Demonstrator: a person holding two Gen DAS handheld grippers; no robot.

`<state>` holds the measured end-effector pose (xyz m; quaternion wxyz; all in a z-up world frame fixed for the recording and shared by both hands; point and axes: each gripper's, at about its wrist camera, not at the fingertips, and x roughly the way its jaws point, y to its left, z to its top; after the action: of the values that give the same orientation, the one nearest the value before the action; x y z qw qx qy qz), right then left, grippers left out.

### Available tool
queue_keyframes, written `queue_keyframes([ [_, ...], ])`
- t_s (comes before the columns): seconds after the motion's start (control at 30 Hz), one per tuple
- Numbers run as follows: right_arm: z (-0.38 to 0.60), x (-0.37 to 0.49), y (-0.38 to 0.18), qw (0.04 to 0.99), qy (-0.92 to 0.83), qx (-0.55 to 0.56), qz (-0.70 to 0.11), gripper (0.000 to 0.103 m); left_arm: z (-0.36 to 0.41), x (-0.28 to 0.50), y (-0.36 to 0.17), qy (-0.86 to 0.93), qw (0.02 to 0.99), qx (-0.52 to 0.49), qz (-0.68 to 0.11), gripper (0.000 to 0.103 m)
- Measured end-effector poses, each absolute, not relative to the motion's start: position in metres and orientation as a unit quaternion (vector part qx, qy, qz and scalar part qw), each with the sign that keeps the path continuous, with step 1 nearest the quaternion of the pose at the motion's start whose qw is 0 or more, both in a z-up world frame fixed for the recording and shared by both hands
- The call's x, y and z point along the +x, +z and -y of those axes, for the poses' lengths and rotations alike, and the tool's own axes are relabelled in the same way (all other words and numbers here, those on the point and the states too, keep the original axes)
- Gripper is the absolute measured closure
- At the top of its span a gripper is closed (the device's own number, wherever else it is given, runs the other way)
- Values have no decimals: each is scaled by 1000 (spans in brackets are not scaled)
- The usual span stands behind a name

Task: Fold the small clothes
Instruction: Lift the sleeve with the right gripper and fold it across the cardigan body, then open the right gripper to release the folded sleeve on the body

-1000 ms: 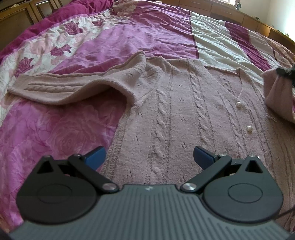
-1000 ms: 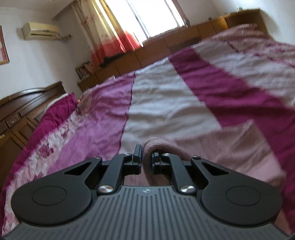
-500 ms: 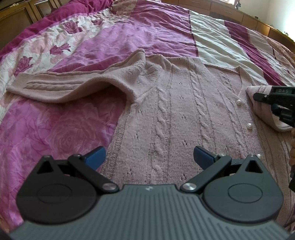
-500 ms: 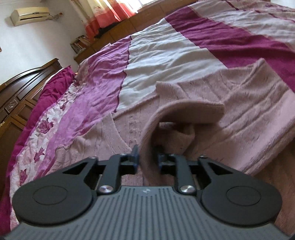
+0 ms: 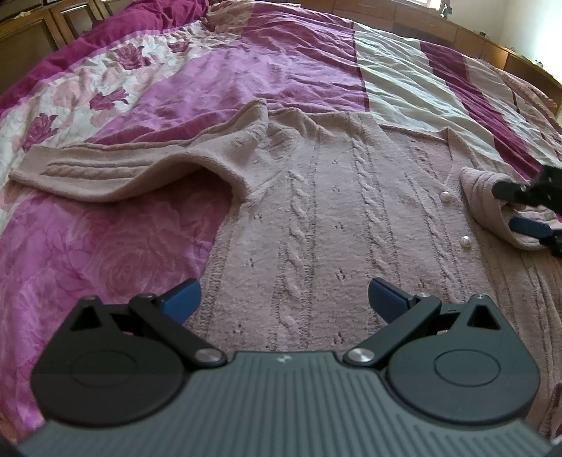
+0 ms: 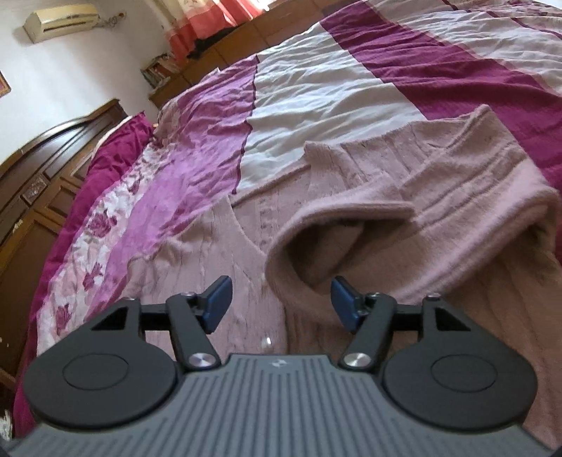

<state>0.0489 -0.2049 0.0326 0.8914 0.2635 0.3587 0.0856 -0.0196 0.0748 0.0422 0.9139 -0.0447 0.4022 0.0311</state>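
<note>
Two claws worked over a bed. Nearest in the left wrist view, the left claw (image 5: 283, 298) stood wide open, its blue pads apart above the hem of a dusty-pink cable-knit cardigan (image 5: 316, 218) with nothing between them. That cardigan lay flat, front up, on a magenta, white and rose-printed quilt (image 5: 228, 77) covering the bed. Two pearl-white round buttons (image 5: 445, 196) sat along its placket at about two o'clock from the left claw. One ribbed sleeve (image 5: 98, 175) stretched out toward ten o'clock, its lower edge lifted into a soft arch off the quilt. At three o'clock, the other sleeve's cuff (image 5: 484, 207) lay folded over the cardigan's chest, just beside the buttons, with the right claw (image 5: 520, 207) at it.

From the right wrist view, the right claw (image 6: 279, 302) was opening, blue pads (image 6: 219, 298) well apart; the rolled edge of the folded sleeve (image 6: 351, 225) sat between them, and neither pad pressed on it. Beyond, at twelve o'clock, the sleeve lay doubled back across the body of the cardigan. Farther off, at ten o'clock, stood a dark carved wooden headboard (image 6: 52, 168), and higher on the white wall a cream air-conditioner unit (image 6: 61, 19), with red-and-cream curtains (image 6: 210, 17) at eleven o'clock.
</note>
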Motion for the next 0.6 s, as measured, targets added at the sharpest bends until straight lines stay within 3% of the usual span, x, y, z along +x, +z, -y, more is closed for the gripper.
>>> queue_keyframes([
  [0.6,253,-13,57,905,67,238,-346,29,-42,-13,58,-8,919,-22,-393,0],
])
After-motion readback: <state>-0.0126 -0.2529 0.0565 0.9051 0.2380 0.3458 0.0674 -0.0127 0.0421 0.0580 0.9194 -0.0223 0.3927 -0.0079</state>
